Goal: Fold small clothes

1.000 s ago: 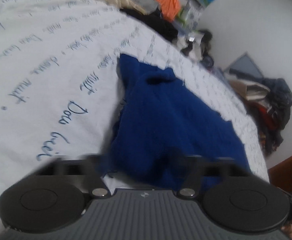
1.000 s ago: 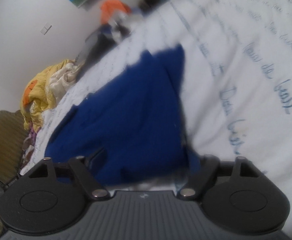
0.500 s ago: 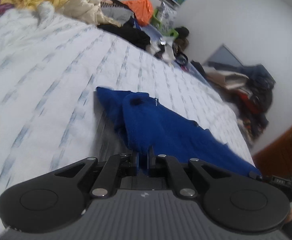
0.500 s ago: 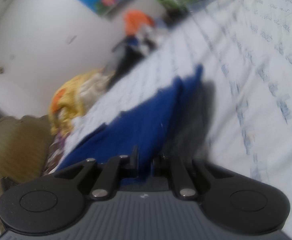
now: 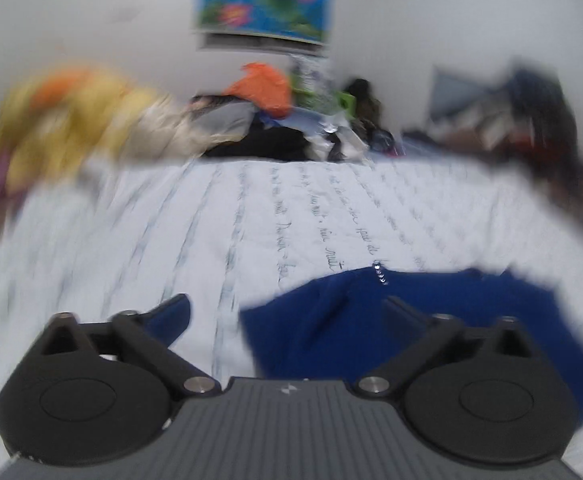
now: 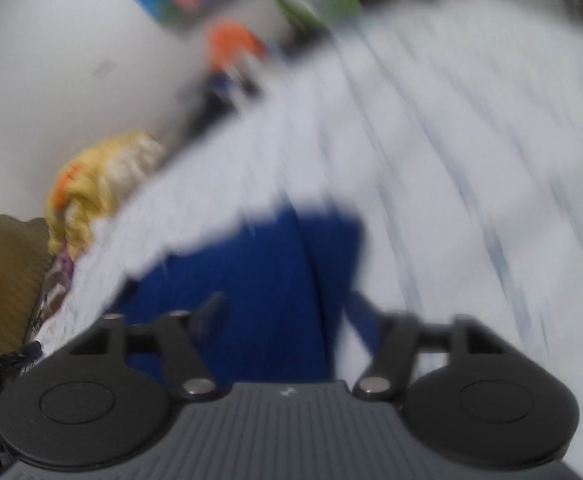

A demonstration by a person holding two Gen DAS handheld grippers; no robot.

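A small dark blue garment (image 5: 443, 320) lies flat on the white bedspread with blue handwriting print (image 5: 251, 224). In the left wrist view it lies low and right, with a row of small silver snaps at its far edge. My left gripper (image 5: 287, 308) is open and empty, its left finger over bare bedspread, its right finger over the garment's left part. In the blurred right wrist view the garment (image 6: 259, 280) lies just ahead. My right gripper (image 6: 283, 312) is open and empty over the garment's right edge.
A yellow bundle of bedding (image 5: 71, 120) lies at the bed's far left. An orange item (image 5: 263, 88) and dark clothes (image 5: 267, 144) are piled at the far edge. More clutter (image 5: 523, 112) stands right, by the wall. A wicker headboard (image 6: 3, 280) shows at left.
Both grippers were shut on the blue garment half a second ago. Both have opened and let it go. It now lies flat, and both views have swung upward.
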